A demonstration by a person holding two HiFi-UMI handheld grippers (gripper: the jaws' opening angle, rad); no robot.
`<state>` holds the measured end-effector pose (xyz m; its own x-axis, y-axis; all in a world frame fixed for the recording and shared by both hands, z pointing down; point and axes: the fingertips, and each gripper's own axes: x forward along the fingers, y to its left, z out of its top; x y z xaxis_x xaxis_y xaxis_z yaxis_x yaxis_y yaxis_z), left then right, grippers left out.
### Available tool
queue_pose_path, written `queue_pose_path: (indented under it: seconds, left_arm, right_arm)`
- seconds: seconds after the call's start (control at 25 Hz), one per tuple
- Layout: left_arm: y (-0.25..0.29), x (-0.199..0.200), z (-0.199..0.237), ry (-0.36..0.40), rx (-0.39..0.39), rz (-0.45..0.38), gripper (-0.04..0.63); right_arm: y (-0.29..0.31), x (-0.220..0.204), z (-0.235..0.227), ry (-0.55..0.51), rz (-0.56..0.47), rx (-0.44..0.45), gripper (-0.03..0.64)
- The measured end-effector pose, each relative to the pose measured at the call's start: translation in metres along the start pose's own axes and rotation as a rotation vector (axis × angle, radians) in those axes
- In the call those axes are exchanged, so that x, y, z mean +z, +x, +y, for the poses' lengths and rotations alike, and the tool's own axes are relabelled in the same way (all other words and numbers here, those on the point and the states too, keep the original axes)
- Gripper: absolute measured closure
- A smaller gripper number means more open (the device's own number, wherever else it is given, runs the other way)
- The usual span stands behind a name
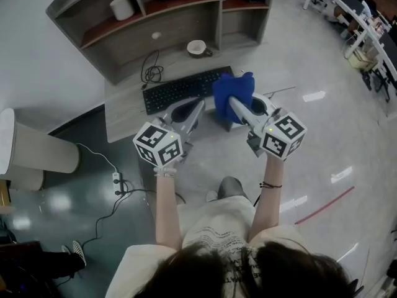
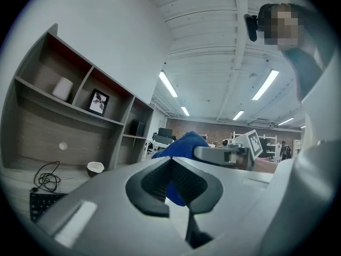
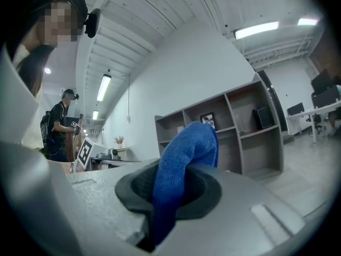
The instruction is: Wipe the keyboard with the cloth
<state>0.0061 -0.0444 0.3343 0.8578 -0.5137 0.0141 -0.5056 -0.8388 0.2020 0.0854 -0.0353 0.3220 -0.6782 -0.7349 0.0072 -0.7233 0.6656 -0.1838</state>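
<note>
We see 1 blue cloth (image 1: 234,89) pinched in our right gripper's (image 1: 236,103) closed jaws, at the right end of 1 keyboard (image 1: 178,90) on the bench (image 1: 124,121). Our left gripper's (image 1: 195,107) jaws are together, empty.

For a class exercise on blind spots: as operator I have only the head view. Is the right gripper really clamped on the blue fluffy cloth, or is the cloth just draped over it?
Observer: Clamped. In the right gripper view the blue fluffy cloth runs down between the jaws of the right gripper, pressed from both sides.
Operator: Is the left gripper holding anything?
Observer: No. In the left gripper view the tips of the left gripper meet with nothing gripped. The blue in the gap lower down is the cloth beyond.
Operator: Anyone nearby that I can't see?
Observer: Yes. The right gripper view shows a person in dark clothes standing in the background.
</note>
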Motion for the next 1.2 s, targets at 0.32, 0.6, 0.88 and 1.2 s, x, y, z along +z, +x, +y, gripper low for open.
queue_pose_path:
  seconds: [0.32,0.6,0.88,1.2]
  left_arm:
    - [0.036,-0.007,0.022,-0.039,0.028,0.009,0.591]
    - [0.083,-0.01,0.039,-0.065,0.053,0.022,0.591]
    - [0.118,-0.016,0.06,-0.089,0.11,0.054,0.591]
    - [0.145,-0.019,0.087,-0.119,0.172,0.057,0.591]
  right_arm:
    - [0.014,-0.004,-0.041,0.021,0.036,0.017,0.558]
    - [0.029,0.0,-0.092,0.037,0.072,0.052,0.558]
    - [0.047,0.001,-0.136,0.056,0.117,0.09,0.558]
    - [0.071,0.008,-0.169,0.053,0.146,0.146,0.558]
